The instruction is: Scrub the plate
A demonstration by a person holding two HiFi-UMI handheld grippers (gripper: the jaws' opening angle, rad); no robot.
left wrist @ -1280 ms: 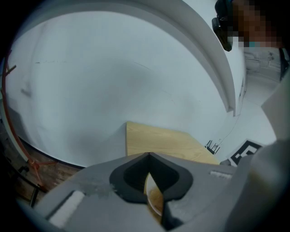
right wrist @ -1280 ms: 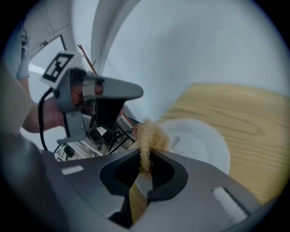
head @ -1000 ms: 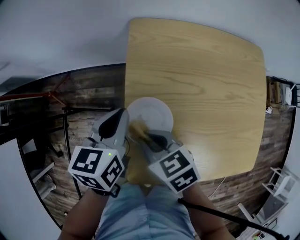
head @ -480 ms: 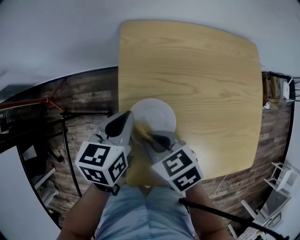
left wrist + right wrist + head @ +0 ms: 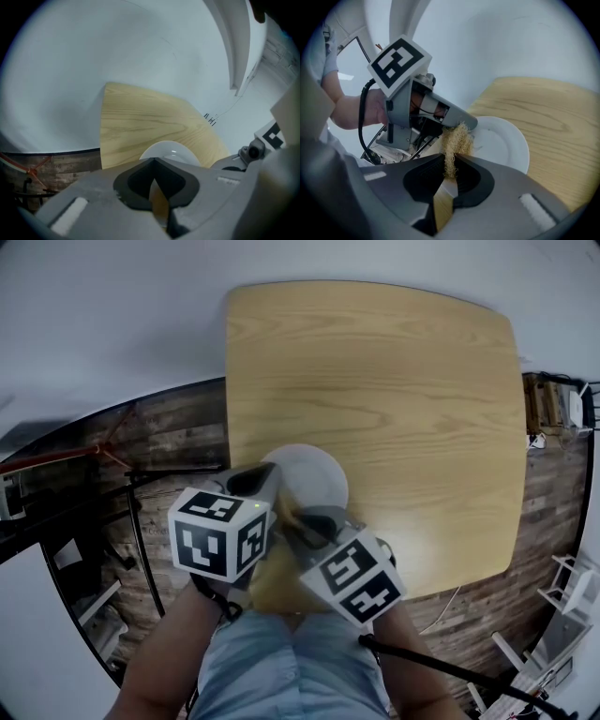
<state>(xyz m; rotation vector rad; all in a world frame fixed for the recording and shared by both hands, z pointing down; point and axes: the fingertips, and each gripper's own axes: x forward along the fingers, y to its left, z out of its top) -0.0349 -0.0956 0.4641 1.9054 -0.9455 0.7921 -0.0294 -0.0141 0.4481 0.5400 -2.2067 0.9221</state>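
Observation:
A white plate (image 5: 317, 474) lies near the front left edge of the wooden table (image 5: 394, 381). My left gripper (image 5: 261, 486) is shut on the plate's left rim; in the left gripper view the plate (image 5: 171, 152) shows just beyond the closed jaws (image 5: 153, 161). My right gripper (image 5: 298, 517) is shut on a tan fibrous scrubber (image 5: 454, 140). The scrubber presses against the near left part of the plate (image 5: 501, 145), right beside the left gripper's tip (image 5: 464, 124).
The table's front edge runs just under both grippers. A dark plank floor (image 5: 169, 427) with a black metal frame (image 5: 131, 512) lies to the left. A black cable (image 5: 441, 671) trails from the right gripper. White furniture (image 5: 572, 587) stands at the far right.
The left gripper has tipped up, so its marker cube sits higher and closer to the plate. The scrubber and right gripper have stayed at the plate's near left rim.

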